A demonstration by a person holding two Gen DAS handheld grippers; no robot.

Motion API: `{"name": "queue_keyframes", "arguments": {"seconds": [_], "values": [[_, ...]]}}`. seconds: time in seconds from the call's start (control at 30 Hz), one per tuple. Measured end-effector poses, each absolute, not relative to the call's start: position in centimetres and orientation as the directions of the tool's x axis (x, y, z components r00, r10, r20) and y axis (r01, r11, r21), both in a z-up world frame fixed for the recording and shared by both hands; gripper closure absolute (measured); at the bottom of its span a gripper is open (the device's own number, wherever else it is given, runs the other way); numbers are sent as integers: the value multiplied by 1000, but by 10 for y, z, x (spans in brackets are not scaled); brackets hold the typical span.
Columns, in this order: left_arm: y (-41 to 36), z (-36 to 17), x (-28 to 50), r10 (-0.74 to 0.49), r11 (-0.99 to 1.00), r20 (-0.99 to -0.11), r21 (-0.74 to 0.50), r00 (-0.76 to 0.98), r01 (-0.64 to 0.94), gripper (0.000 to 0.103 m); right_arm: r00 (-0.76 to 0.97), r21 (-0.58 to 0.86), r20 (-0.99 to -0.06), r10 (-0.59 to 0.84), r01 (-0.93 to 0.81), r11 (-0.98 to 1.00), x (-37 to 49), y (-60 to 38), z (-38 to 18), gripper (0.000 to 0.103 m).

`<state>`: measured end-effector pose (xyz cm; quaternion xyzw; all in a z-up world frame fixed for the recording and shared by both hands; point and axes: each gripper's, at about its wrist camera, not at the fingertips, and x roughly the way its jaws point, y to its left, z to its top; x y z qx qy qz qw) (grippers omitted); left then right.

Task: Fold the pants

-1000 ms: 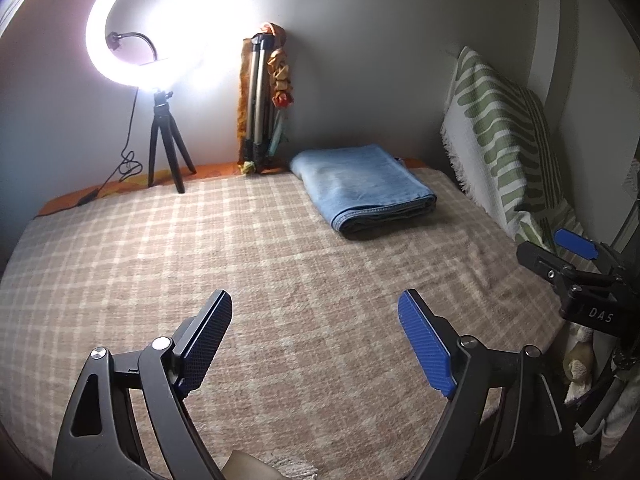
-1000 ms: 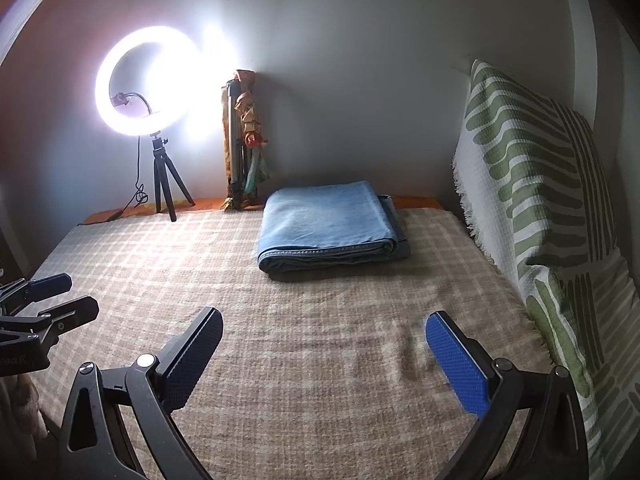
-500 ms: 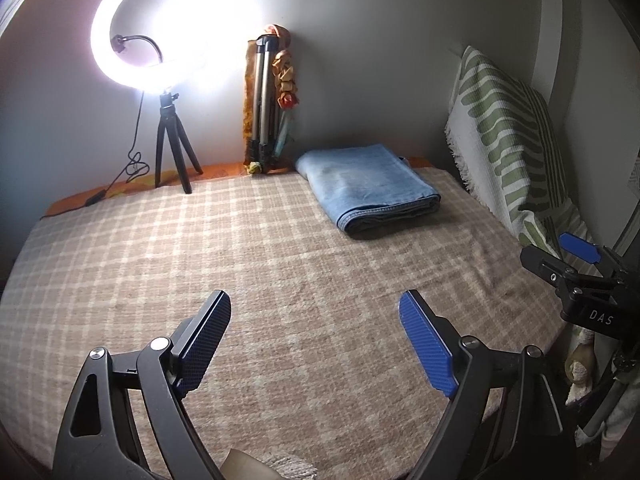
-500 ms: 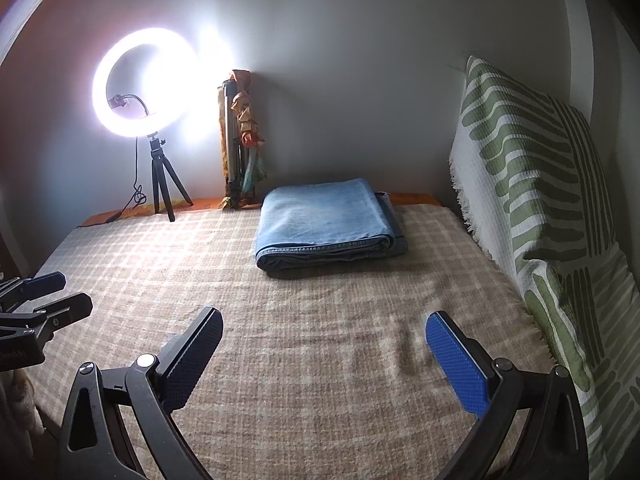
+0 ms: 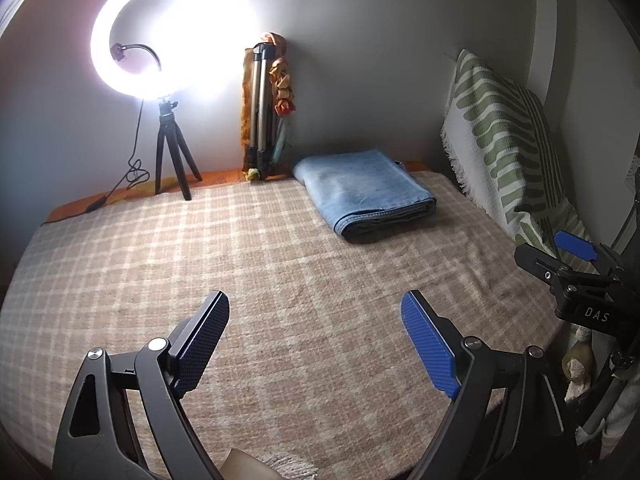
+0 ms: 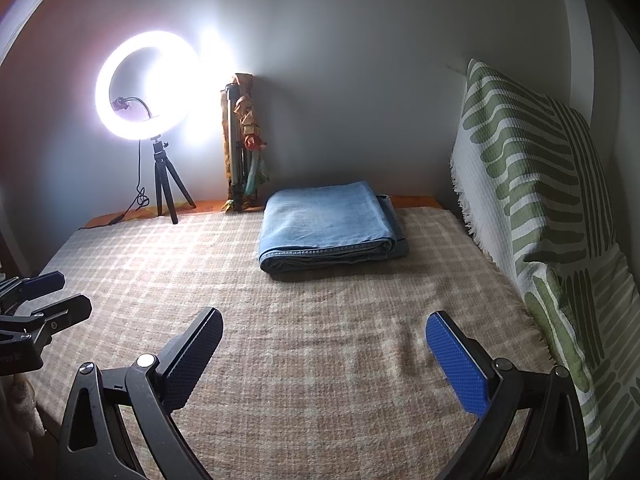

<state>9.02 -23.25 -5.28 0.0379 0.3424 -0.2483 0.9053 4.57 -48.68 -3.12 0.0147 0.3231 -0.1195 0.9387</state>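
Observation:
The blue denim pants (image 5: pixel 366 194) lie folded in a compact rectangle at the far side of the checked beige bedspread (image 5: pixel 280 264), near the wall; they also show in the right wrist view (image 6: pixel 330 226). My left gripper (image 5: pixel 316 320) is open and empty, hovering over the near part of the bed, well short of the pants. My right gripper (image 6: pixel 324 340) is open and empty too, also well short of them. The right gripper shows at the right edge of the left wrist view (image 5: pixel 560 256). The left gripper shows at the left edge of the right wrist view (image 6: pixel 44 292).
A lit ring light on a small tripod (image 5: pixel 168 80) stands at the far left by the wall. A folded tripod with cloth on it (image 5: pixel 266 108) leans on the wall. A green-and-white patterned pillow (image 6: pixel 540 200) stands along the bed's right side.
Both grippers drifted slightly; the view shifted a little, so the pants and ring light sit a bit lower and more to the right in the left wrist view. Both stay open and empty.

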Motion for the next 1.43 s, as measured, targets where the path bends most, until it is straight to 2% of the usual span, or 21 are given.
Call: {"name": "queue_keyframes", "arguments": {"seconds": [1.07,1.43], "values": [[-230,-49,88,-419,873,-634,-85,650,481,15,756,-39,-622,-203,229,973,46,-490,-36,0],[-226,-49,87,-413,882,-604,-81,681,464,15,748,-36,-632,-201,230,972,47,-491,-40,0]]}}
